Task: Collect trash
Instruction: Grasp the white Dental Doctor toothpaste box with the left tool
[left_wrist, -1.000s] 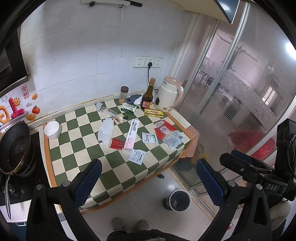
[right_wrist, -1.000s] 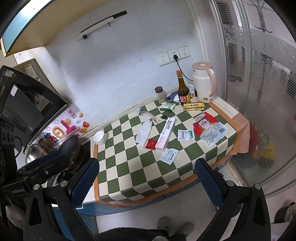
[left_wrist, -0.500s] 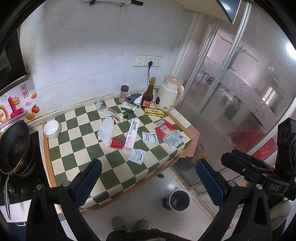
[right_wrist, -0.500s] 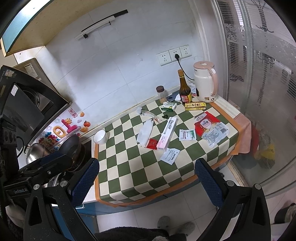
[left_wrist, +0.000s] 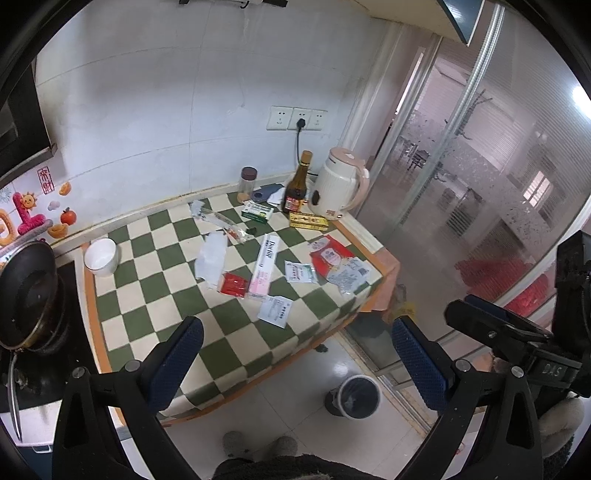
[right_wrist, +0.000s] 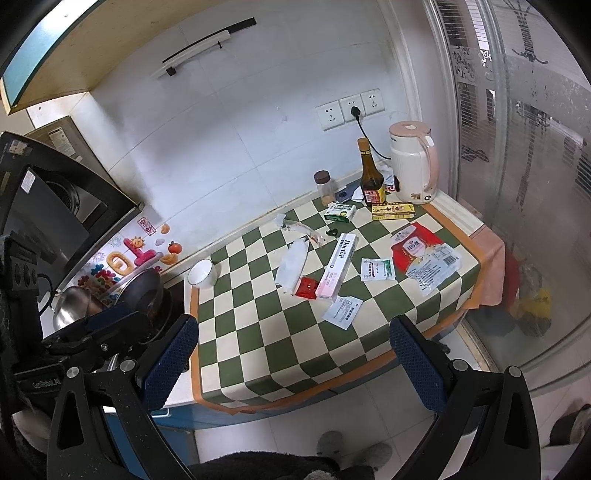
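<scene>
Trash lies scattered on a green-and-cream checked counter (left_wrist: 155, 317): a pink and white toothpaste box (left_wrist: 264, 266) (right_wrist: 338, 271), a red packet (left_wrist: 233, 285) (right_wrist: 307, 287), a white sachet (left_wrist: 275, 311) (right_wrist: 342, 311), a clear wrapper (left_wrist: 210, 258), a red and white bag (left_wrist: 332, 254) (right_wrist: 415, 248) and a green box (left_wrist: 257, 212). A small bin (left_wrist: 356, 395) stands on the floor below the counter. My left gripper (left_wrist: 297, 363) and right gripper (right_wrist: 293, 360) are both open and empty, held well short of the counter.
A kettle (left_wrist: 340, 188), a dark bottle (left_wrist: 297, 188) and a jar (left_wrist: 247, 184) stand at the back. A white bowl (left_wrist: 100, 256) sits at the left edge. A pan (left_wrist: 27, 295) rests on the stove. A glass sliding door (left_wrist: 480, 184) is to the right.
Both views have shifted slightly toward the counter. Nothing on the counter has moved and both grippers stay open.
</scene>
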